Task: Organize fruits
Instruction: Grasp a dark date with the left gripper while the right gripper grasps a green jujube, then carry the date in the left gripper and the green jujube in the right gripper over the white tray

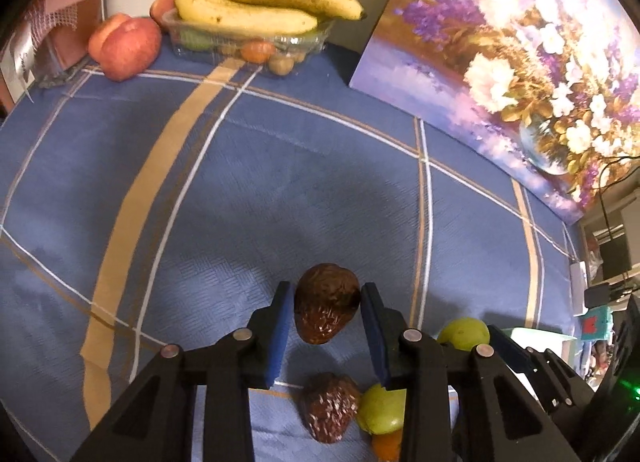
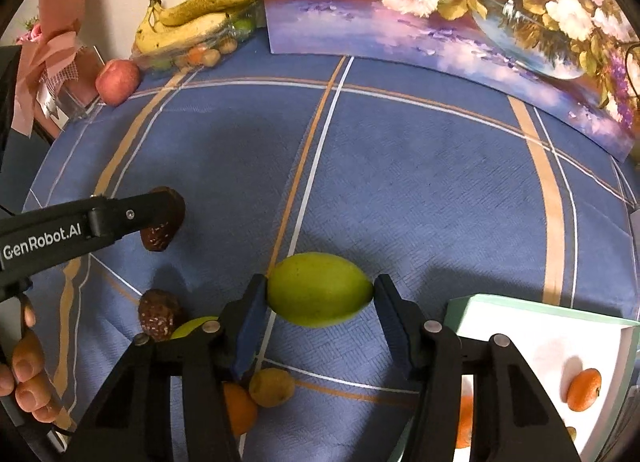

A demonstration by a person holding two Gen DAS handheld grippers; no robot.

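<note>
Gripping a brown scaly fruit (image 1: 326,308) between its blue pads, the left tool (image 1: 326,314) holds it above the blue checked tabletop (image 1: 240,189). The right tool (image 2: 320,294) clamps a green fruit (image 2: 320,289) just beside a white tray (image 2: 552,338) at the near right edge, where an orange (image 2: 584,389) lies.

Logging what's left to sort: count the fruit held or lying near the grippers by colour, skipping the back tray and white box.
Brown fruit: 2, one held
Green fruit: 2, one held
Orange fruit: 1
Tan fruit: 1
Total: 6
</note>
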